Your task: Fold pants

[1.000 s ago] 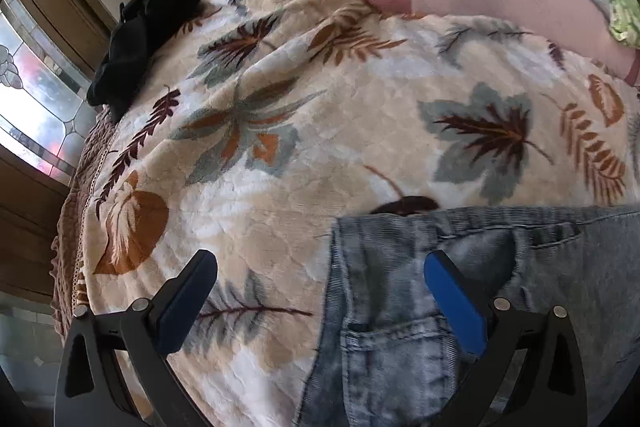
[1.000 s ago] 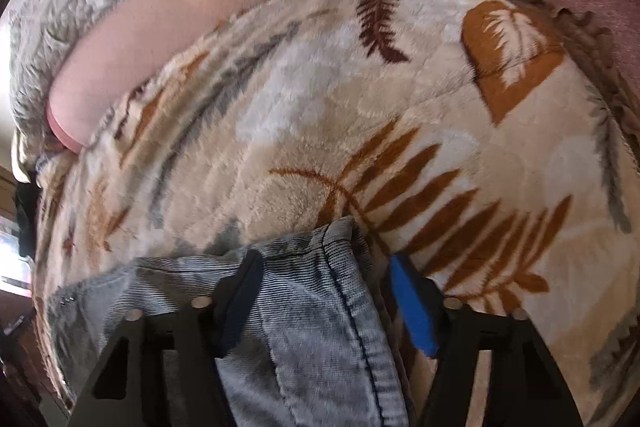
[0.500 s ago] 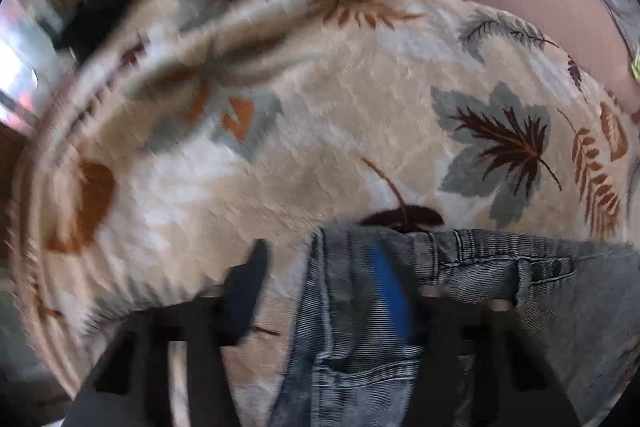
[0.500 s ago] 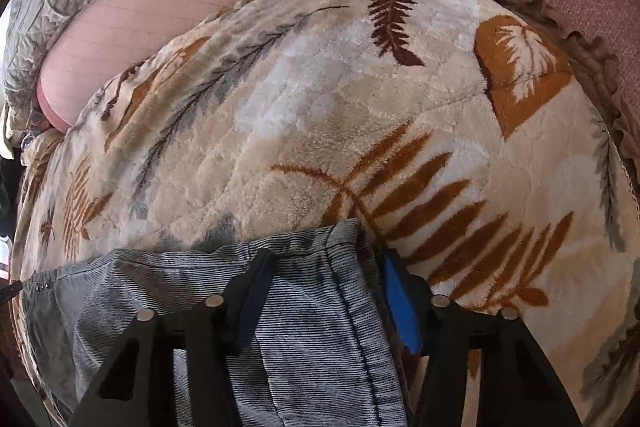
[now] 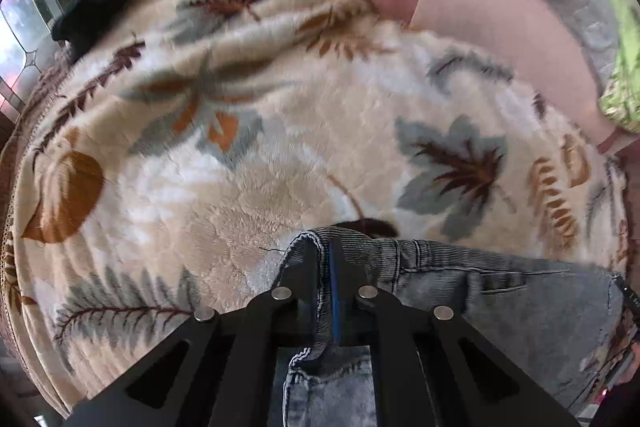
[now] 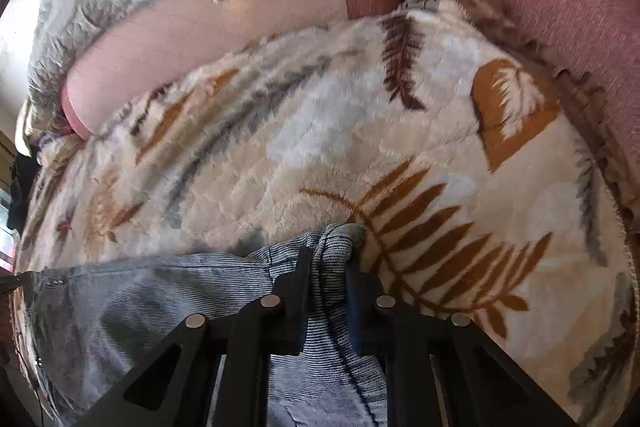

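Denim is pinched at both ends of the waistband, which makes sense for a fold: with a grip on each corner, the pants can be lifted and carried over as one flat sheet rather than dragged. They lie on the leaf-print blanket, waistband toward the far side. The left gripper has just been closing and is now clamped on the corner at its end, the fabric bunched into a ridge between the jaws. The right gripper has also just been closing and grips the opposite corner, a thicker roll of cloth keeping its jaws a little apart. Both tools point steeply down, so the pads bite the hem from above. Motion blur softens the left view, so how many layers are caught there is probably not decidable.
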Demonstrator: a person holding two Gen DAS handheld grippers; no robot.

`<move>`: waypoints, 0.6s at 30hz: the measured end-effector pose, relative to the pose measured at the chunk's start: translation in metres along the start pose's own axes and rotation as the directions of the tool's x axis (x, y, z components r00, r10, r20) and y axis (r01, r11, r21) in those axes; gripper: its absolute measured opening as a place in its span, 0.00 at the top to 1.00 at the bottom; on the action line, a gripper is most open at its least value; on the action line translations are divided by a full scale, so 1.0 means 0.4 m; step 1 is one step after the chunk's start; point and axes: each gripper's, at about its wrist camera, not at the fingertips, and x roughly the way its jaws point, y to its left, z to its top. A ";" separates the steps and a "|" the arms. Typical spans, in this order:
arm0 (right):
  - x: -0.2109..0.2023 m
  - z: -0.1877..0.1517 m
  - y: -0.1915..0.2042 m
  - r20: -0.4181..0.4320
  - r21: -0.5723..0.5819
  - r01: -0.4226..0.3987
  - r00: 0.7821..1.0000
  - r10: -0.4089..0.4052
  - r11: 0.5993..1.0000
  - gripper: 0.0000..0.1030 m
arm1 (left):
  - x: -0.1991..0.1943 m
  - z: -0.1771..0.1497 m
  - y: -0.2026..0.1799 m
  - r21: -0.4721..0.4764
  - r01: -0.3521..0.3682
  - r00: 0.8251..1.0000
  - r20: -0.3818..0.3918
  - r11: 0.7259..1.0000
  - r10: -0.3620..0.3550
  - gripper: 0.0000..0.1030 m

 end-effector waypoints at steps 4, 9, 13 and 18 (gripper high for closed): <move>-0.092 0.003 -0.025 0.075 0.019 -0.029 0.997 0.028 0.999 0.85 | -0.123 -0.024 0.002 0.011 0.059 0.994 0.087 0.998 -0.059 0.96; -0.239 -0.038 -0.059 0.196 0.040 -0.067 0.979 0.058 0.997 0.85 | -0.287 -0.114 0.016 0.049 0.114 0.975 0.186 0.992 -0.121 0.96; -0.340 -0.107 -0.083 0.249 0.028 -0.107 0.964 0.097 0.994 0.85 | -0.395 -0.239 0.049 0.074 0.129 0.960 0.239 0.989 -0.144 0.95; -0.417 -0.264 -0.111 0.239 -0.044 -0.107 0.964 0.115 0.993 0.85 | -0.442 -0.433 0.119 0.074 0.138 0.961 0.230 0.988 -0.151 0.95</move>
